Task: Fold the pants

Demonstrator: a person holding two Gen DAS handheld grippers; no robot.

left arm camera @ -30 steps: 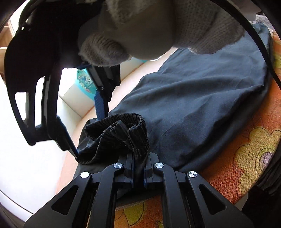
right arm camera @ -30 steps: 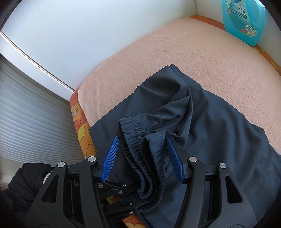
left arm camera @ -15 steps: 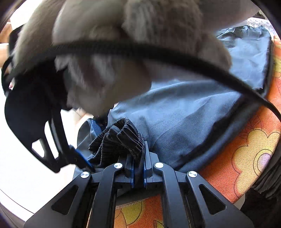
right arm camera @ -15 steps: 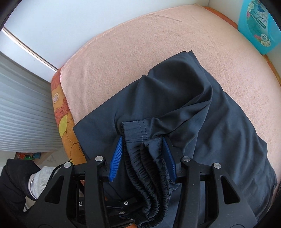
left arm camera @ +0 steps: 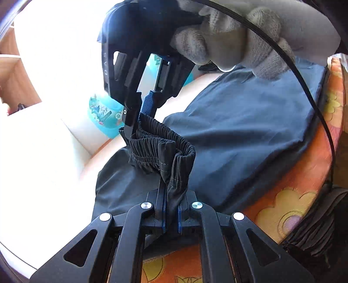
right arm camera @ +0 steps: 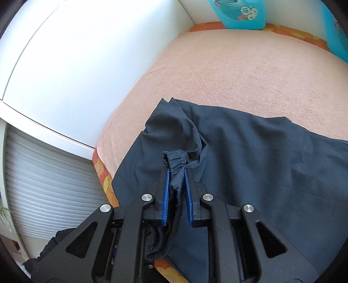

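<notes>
Both claws, left (left arm camera: 170, 214) and right (right arm camera: 176, 191), the latter just closing, pinch the pants' (left arm camera: 239, 135) waistband (left arm camera: 161, 150), apparently to lift it for folding.

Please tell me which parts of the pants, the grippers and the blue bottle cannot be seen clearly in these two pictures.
- Pants: the far leg ends, left wrist view, hidden by the gloved hand.
- Pants, right wrist view: cut off by the right edge.
- Waistband: the part inside the right gripper, covered by its fingers.
- Left gripper: the pinched fabric hides its pads.
- Blue bottle: top cut off; in the left wrist view, washed out by glare.
</notes>
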